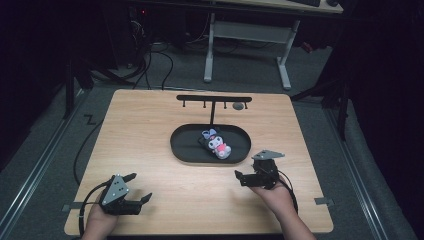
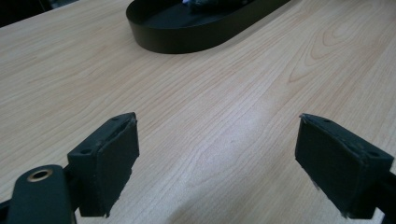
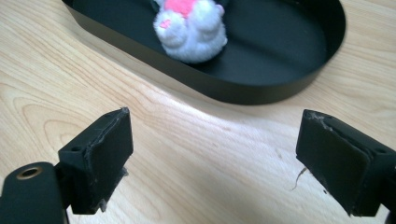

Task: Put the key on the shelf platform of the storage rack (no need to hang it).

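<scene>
A black oval tray (image 1: 185,150) lies at the middle of the wooden table. In it lies a small plush toy (image 1: 218,143), white and pink with a dark head. My left gripper (image 1: 139,187) rests near the front left of the table, open and holding nothing. Its jaws (image 2: 217,158) stand wide apart over bare wood, with the tray (image 2: 187,39) ahead. My right gripper (image 1: 247,172) sits just in front of the tray's right end, also open. Between its jaws (image 3: 215,158) is bare wood, and the plush toy (image 3: 191,32) lies beyond the tray rim (image 3: 261,88).
A black T-shaped hook rack (image 1: 214,99) stands behind the tray, with a small grey object (image 1: 238,106) at its right end. Past the far edge are a white desk frame (image 1: 247,37) and cables (image 1: 150,65) on the floor.
</scene>
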`<state>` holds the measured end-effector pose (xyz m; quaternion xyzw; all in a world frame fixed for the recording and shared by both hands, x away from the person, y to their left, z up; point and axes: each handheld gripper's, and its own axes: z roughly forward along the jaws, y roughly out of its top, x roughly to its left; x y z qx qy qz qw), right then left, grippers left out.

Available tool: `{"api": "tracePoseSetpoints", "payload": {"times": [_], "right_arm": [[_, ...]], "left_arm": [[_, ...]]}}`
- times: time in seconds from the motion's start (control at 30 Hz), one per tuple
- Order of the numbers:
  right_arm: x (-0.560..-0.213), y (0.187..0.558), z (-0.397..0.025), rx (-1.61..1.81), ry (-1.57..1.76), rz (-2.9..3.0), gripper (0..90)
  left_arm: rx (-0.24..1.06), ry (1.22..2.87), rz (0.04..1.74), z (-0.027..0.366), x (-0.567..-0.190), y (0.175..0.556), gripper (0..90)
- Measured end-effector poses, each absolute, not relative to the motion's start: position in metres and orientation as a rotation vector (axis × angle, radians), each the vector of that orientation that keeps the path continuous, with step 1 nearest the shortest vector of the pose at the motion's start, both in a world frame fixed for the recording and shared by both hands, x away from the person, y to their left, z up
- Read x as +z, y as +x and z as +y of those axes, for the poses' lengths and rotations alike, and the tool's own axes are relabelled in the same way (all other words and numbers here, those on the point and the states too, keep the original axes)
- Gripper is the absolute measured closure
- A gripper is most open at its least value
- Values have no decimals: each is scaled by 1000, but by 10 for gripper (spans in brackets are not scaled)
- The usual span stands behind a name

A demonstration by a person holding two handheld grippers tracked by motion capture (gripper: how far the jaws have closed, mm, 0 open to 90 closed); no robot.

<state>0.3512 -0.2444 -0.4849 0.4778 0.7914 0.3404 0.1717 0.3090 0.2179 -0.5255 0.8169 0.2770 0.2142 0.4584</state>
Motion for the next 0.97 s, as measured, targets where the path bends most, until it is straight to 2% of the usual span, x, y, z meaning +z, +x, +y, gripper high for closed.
{"api": "tracePoseSetpoints", "payload": {"times": [0.17, 0.33, 0.53, 0.97], "right_arm": [[-491, 335, -262, 1057, 1349, 2186, 114], [-497, 318, -277, 1098, 1322, 2117, 114], [-514, 280, -287, 1095, 1265, 2016, 119], [-515, 284, -287, 1095, 1243, 1991, 126]], "left_arm": [[536, 1994, 681, 221, -525, 305, 129], [535, 1977, 680, 219, -524, 304, 41], [532, 1991, 668, 212, -522, 307, 38], [527, 1998, 645, 216, -522, 302, 38]]}}
